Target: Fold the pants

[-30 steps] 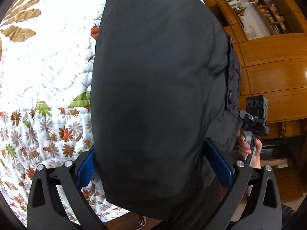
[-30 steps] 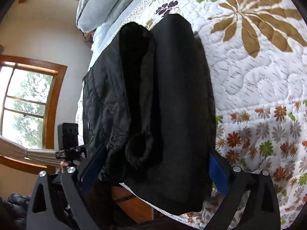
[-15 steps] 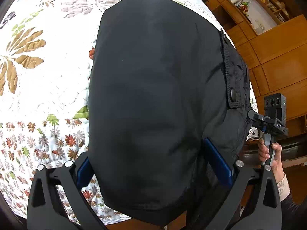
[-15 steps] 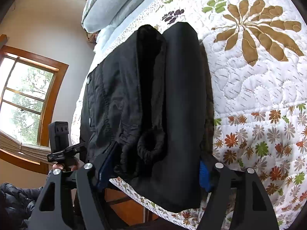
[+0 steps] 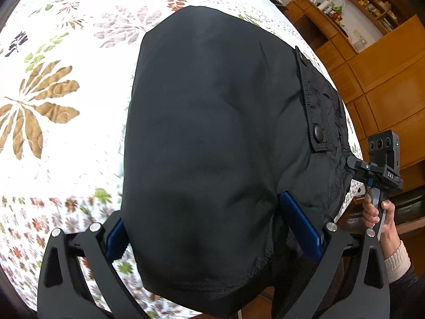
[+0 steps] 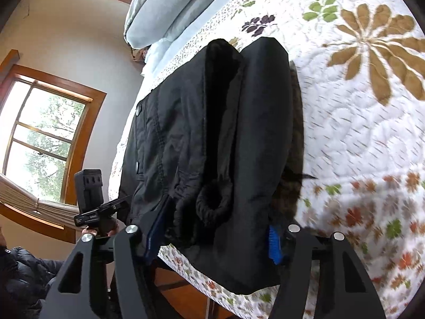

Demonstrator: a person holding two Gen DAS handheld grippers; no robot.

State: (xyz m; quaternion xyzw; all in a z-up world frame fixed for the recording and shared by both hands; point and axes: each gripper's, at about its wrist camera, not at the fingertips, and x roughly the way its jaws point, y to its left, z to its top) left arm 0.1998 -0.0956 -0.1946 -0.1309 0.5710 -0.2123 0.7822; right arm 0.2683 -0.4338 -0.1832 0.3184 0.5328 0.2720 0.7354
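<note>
Black pants [image 5: 212, 143] folded, fleece lining showing, hem overhanging the bed [image 6: 358, 122]; left gripper [image 5: 209, 228] and right gripper [image 6: 212, 234] each pinch them.

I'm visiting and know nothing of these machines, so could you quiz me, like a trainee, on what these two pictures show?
1. True or false: the left tool has black pants between its fingers.
2. What do the pants lie on? A) a wooden floor B) a flowered quilt C) a chair
3. Fill in: in the right wrist view, left of the bed there is a wood-framed ______.

Key: 1 true; 2 B; 3 window. The right tool grips the pants too.
</note>
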